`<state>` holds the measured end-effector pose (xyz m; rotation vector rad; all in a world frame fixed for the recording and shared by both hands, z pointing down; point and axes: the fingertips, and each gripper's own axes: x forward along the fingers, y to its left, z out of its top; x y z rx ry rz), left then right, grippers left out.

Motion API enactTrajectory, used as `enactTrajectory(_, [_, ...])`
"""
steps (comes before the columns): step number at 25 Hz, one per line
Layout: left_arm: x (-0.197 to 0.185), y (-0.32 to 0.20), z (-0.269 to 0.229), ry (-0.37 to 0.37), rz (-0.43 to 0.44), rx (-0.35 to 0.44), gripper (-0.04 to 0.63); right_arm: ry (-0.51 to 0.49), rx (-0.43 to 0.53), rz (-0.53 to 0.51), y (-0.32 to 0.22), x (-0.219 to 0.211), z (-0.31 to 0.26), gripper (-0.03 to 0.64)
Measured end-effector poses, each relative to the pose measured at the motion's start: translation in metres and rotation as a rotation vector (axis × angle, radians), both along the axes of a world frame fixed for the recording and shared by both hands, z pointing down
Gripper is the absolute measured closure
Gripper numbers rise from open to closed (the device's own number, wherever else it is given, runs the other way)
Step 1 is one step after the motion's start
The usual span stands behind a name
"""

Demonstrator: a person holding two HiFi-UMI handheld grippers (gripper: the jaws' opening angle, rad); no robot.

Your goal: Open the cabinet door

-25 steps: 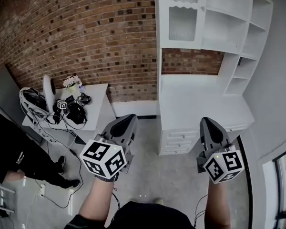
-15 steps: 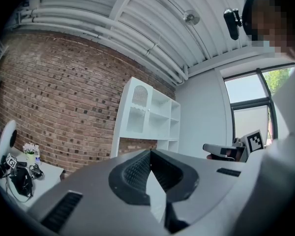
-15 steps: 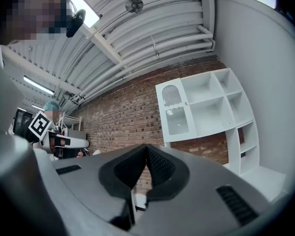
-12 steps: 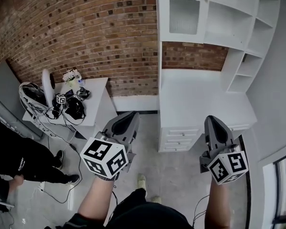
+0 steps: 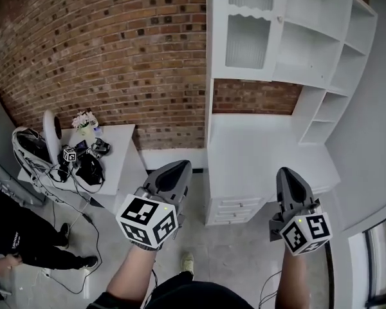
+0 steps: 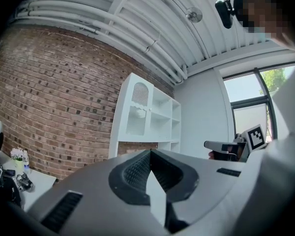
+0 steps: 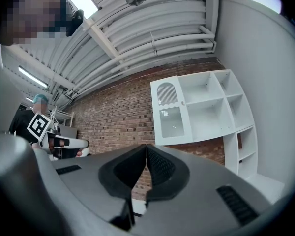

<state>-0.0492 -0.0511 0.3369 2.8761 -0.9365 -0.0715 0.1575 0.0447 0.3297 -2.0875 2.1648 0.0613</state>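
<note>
Head view shows the left gripper (image 5: 179, 167) and right gripper (image 5: 287, 172) pinched together, empty, well apart from the closed cabinet door (image 5: 248, 40) high on the white unit (image 5: 321, 76). Arriving unopened, either gripper would likely just shove the door instead of grasping it.

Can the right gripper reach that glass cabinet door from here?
Probably not yet: the right gripper, shut, is well short of the cabinet door, high above the white desk. Nothing blocks the way.
</note>
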Motion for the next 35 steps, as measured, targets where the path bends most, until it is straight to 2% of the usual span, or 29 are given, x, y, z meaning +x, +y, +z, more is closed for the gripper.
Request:
enactTrajectory(12, [0.021, -0.122, -0.003, -0.014, 0.053, 0.036, 0.592, 0.024, -0.008, 0.056, -0.108, 0.006, -0.003, 0.612])
enactTrajectory(20, [0.032, -0.176, 0.008, -0.018, 0.068, 0.016, 0.591, 0.027, -0.023, 0.078, -0.158, 0.014, 0.005, 0.612])
enactTrajectory(27, [0.060, -0.208, 0.009, -0.032, 0.054, 0.015, 0.591, 0.009, -0.005, 0.056, -0.203, 0.050, 0.005, 0.612])
enactTrajectory(35, [0.106, -0.256, 0.003, -0.024, -0.035, 0.009, 0.592, 0.026, 0.018, -0.035, -0.275, 0.108, -0.004, 0.609])
